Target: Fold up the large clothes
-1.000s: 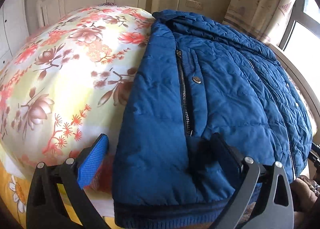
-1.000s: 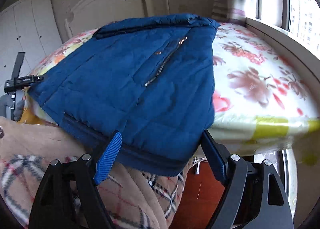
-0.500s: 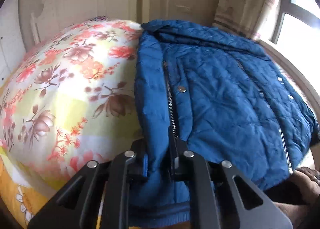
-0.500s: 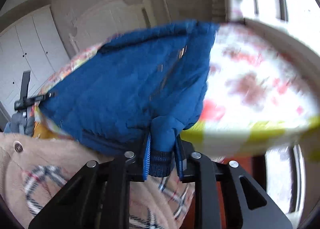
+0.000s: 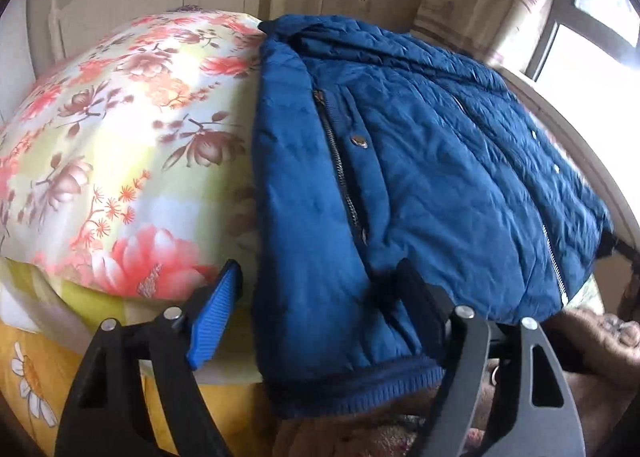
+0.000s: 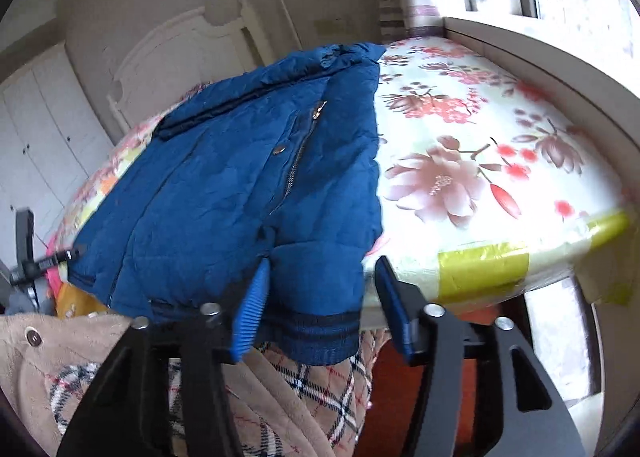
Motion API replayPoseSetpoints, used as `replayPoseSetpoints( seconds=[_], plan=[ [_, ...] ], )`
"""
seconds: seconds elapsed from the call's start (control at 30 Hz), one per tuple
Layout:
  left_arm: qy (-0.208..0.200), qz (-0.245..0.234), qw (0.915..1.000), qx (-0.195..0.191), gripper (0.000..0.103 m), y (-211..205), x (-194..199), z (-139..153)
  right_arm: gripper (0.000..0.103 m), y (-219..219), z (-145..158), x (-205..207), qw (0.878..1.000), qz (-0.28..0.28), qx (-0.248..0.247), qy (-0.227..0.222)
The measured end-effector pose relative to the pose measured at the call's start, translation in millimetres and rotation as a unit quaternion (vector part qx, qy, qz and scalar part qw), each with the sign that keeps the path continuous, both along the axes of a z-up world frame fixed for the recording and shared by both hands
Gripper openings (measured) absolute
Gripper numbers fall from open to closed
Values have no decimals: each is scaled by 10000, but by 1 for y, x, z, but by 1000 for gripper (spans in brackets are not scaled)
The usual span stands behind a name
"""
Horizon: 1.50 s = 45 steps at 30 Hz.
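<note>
Left wrist view: the left hand-held gripper (image 5: 320, 311), clamped on the blue jacket (image 5: 420, 185) half a second ago, is opening wide, the hem loose between its jaws at the bed's (image 5: 120, 129) near edge.

Right wrist view: the right hand-held gripper (image 6: 318, 305), pinching before, is opening around the hem corner.

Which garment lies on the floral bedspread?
The blue quilted jacket, spread flat with its ribbed hem over the edge; the beige plaid-lined coat hangs below, off the bedspread.
</note>
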State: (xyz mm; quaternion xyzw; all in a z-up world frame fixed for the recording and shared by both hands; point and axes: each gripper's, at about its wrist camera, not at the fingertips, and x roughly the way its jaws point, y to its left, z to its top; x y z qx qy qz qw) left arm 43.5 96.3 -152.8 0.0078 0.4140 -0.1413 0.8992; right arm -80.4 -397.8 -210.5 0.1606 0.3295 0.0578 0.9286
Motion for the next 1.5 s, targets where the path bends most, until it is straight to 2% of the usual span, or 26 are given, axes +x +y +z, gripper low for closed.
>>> replayPoseSetpoints(
  seconds=[0.1,0.13,0.23,0.27,0.3,0.33,0.4,0.43,0.47,0.57,0.63,0.73,0.83,0.93,0.97,1.03,1.07,1.13,1.2,1.27,1.3,1.33,1.37,1.4,1.43,1.5],
  plan=[
    [-20,-41,10000,13,79,-4,-2,-1,54,-3,-2,1,9999,37,134,-53],
    [-10,-91,10000,19,72,-6,-2,0,55,-2,-3,1,9998,71,150,-63],
    [-21,-181,9998,69,65,-11,-2,0,55,4,-4,2,9997,82,69,-234],
    [-42,-172,9998,96,64,-13,-1,0,47,5,-4,3,9996,86,60,-254],
    [-59,-183,9998,74,56,-13,-2,0,39,6,-4,3,9996,73,25,-261],
    [-89,-229,9997,-41,38,-13,-3,1,32,8,-5,4,9997,56,-45,-255],
    [-141,-176,9996,-197,16,-8,-5,5,26,14,-3,0,9990,158,-116,-394],
    [-125,-154,9991,-381,10,-1,-4,7,24,14,-2,-2,9988,171,-109,-450],
    [-90,-108,9961,-876,10,11,-4,10,23,12,0,-5,9985,176,21,-521],
    [-278,-185,9769,-2113,8,43,-13,34,22,-3,18,-21,9923,340,654,-994],
    [-584,-309,9632,-2605,8,59,-25,61,22,-8,37,-36,9853,495,846,-1401],
    [-1089,-499,9417,-3143,8,80,-49,98,22,-11,77,-66,9679,793,993,-2169],
    [-1702,-719,9132,-3632,8,103,-77,135,22,-16,118,-94,9452,934,1158,-2907],
    [-1957,-739,8860,-4138,7,118,-77,159,22,-15,149,-91,9317,1007,1271,-3250],
    [-2062,-607,8769,-4299,0,124,-71,165,22,-14,157,-84,9315,999,1265,-3261],
    [-2192,-292,8663,-4478,0,135,-51,179,22,-7,174,-58,9395,901,974,-3158],
    [-2265,-66,8696,-4387,0,136,-37,187,22,-4,181,-29,9468,899,868,-2967],
    [-2213,100,8850,-4096,0,131,-2,197,22,4,186,30,9593,865,793,-2570],
    [-1905,479,9114,-3616,0,116,36,194,22,19,183,71,9663,801,635,-2362],
    [-1485,265,9301,-3349,5,100,51,181,22,32,177,90,9679,685,757,-2299],
    [-1399,216,9373,-3184,16,94,50,174,22,34,176,91,9666,664,822,-2334],
    [-1356,184,9467,-2914,34,90,45,167,22,35,174,88,9658,636,794,-2386],
    [-1356,182,9612,-2395,44,85,36,156,22,34,172,83,9659,567,723,-2419],
    [-1357,201,9670,-2146,56,86,25,145,22,32,171,79,9668,505,689,-2408],
    [-1228,168,9748,-1857,61,88,16,130,22,29,173,77,9683,448,653,-2369],
    [-891,-80,9818,-1676,62,99,1,100,22,24,176,77,9698,379,567,-2341]
  ],
)
